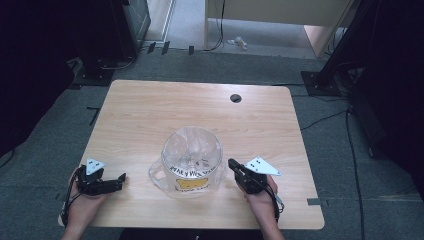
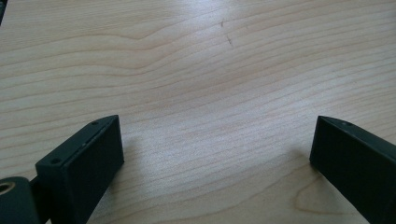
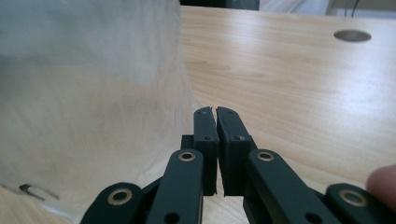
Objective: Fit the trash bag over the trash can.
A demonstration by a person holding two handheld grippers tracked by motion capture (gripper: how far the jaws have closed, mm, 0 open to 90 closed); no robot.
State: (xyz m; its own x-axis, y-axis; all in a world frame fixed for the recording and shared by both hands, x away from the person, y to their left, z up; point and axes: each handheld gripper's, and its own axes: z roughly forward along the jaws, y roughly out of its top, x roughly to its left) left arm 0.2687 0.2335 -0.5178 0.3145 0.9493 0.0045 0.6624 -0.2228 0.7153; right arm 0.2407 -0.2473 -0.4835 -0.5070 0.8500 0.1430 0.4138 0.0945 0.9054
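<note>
A clear plastic bag [image 1: 192, 160] with yellow and black print stands open at the middle front of the wooden table [image 1: 150, 110]. In the right gripper view the bag [image 3: 84, 93] rises as a hazy wall on the left. My right gripper [image 1: 231, 163] lies just right of the bag, pointing at it. Its jaws [image 3: 215, 109] are shut, with the tips at the bag's lower edge; I cannot tell whether film is pinched. My left gripper [image 1: 120, 181] rests near the table's front left corner, apart from the bag. It stands wide open [image 2: 217, 122] over bare wood.
A round cable hole [image 1: 236, 98] sits near the table's far edge, right of centre, and appears as the hole [image 3: 352, 35] in the right gripper view. Dark stands and cables surround the table on the grey floor. A pale desk stands beyond.
</note>
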